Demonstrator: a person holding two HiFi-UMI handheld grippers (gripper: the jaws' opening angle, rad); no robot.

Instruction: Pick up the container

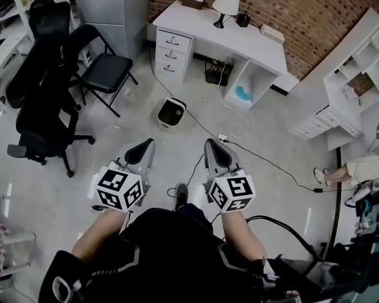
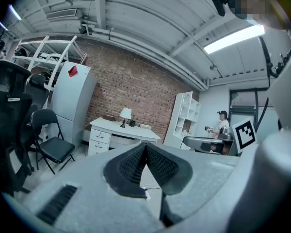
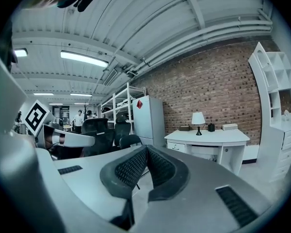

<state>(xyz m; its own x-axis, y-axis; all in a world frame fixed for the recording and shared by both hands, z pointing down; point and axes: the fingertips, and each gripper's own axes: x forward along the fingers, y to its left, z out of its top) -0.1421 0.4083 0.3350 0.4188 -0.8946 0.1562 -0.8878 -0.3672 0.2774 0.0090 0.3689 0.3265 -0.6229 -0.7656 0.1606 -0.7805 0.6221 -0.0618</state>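
While the container (image 1: pixel 171 113) stands ahead, left tongs (image 1: pixel 141 150) and right tongs (image 1: pixel 215 149) are closed, empty.

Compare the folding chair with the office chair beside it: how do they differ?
The folding chair stands on thin straight legs; the office chair rests on a star-shaped base. The folding chair is slim, the office chair bulkier with a taller back. Both are black, empty and on the floor.

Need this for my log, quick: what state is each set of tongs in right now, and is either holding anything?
Left tongs: closed, holding nothing.
Right tongs: closed, holding nothing.
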